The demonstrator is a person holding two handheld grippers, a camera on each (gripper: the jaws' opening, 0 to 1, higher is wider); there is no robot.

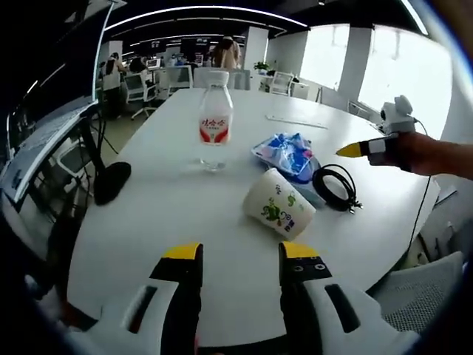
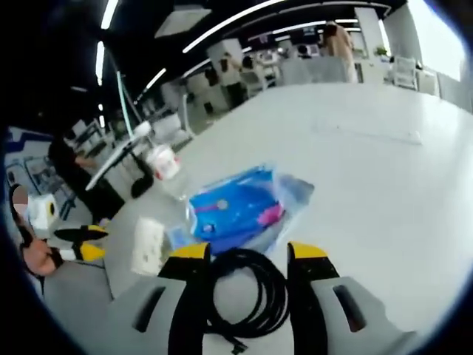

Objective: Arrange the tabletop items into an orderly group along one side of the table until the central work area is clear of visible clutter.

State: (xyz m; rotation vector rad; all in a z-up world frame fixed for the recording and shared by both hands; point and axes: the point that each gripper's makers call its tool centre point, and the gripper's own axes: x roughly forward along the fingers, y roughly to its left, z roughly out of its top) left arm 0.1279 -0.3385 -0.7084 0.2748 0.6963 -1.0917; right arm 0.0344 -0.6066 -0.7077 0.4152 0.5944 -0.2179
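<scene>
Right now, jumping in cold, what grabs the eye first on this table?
The paper cup lying tipped on its side mid-table, beside a blue plastic packet and a coiled black cable. An upright bottle stands behind them. The right gripper hangs open right over the cable.

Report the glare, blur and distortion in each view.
Left gripper view: windows at top right blow out white, the table edge bows with fisheye, the bottle is sharp. Right gripper view: softer and motion-blurred, the blue bag smeared, window glare at upper right.
</scene>
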